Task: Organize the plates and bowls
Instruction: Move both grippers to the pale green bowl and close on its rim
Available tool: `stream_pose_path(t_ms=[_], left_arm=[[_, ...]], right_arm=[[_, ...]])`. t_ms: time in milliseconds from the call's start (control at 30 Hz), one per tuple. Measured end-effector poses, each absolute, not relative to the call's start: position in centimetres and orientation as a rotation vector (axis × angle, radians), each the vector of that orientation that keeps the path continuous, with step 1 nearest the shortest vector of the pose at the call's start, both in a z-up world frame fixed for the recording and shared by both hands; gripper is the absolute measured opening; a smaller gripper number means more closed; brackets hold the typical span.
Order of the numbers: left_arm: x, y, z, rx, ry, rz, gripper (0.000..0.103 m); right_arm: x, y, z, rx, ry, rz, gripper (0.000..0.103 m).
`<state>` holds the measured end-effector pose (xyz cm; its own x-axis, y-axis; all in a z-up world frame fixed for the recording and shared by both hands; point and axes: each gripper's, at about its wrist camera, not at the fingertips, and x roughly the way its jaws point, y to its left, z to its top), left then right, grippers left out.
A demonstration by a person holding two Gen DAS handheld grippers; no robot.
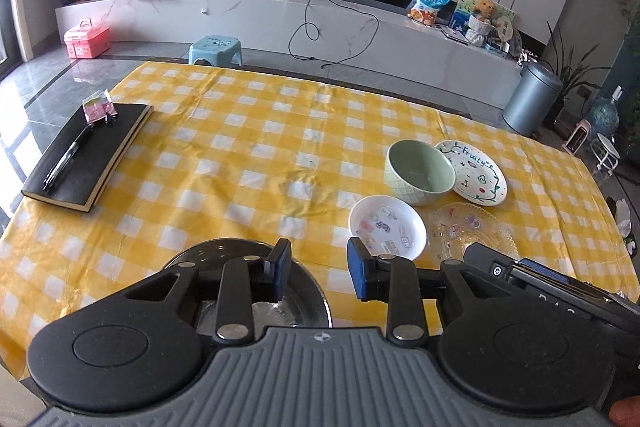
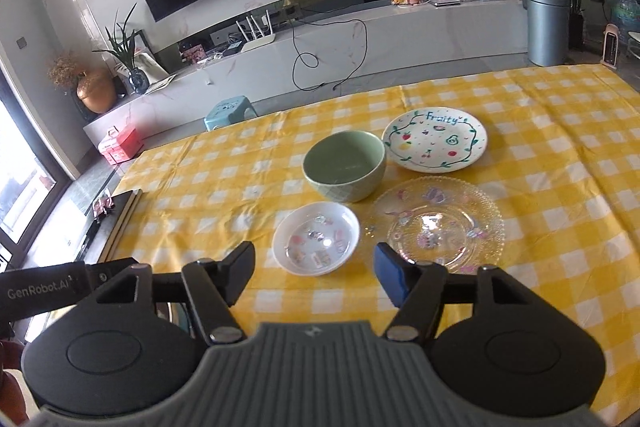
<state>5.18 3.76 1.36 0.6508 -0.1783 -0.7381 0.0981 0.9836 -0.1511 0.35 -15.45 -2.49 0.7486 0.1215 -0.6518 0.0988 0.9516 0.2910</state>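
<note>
On the yellow checked tablecloth [image 1: 248, 147] stand a green bowl [image 1: 420, 173] [image 2: 344, 165], a white "Fruity" plate [image 1: 476, 173] [image 2: 434, 141], a small white dish with stickers [image 1: 386, 227] [image 2: 316, 243] and a clear glass plate [image 1: 472, 227] [image 2: 440, 223]. A steel bowl [image 1: 224, 255] sits near the front edge, under my left gripper [image 1: 320, 267]. That gripper is open; its left finger hangs over the bowl and its pads touch nothing. My right gripper [image 2: 314, 259] is open wide just short of the small white dish, holding nothing.
A black notebook [image 1: 88, 155] [image 2: 120, 219] with a pen on it lies at the table's left side. Beyond the far edge are a blue stool [image 1: 216, 47] and a grey bin [image 1: 532, 99]. The right gripper's body [image 1: 520, 271] sits close beside my left one.
</note>
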Motion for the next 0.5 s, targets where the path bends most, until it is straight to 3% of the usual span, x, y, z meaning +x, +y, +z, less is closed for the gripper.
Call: stream_pose_path(t_ms=[200, 300, 500], left_arm=[[7.1, 1.0, 1.3, -0.068, 0.887, -0.227, 0.041], [8.4, -0.2, 1.3, -0.054, 0.908, -0.256, 0.051], [10.8, -2.8, 1.1, 0.019, 0.931, -0.293, 0.056]], right_arm=[[1.6, -17.3, -3.2, 0.302, 0.736, -0.043, 0.072], [2.2, -18.4, -3.3, 0.306, 0.731, -0.12, 0.085], [4.1, -20.7, -3.4, 0.298, 0.705, -0.179, 0.084]])
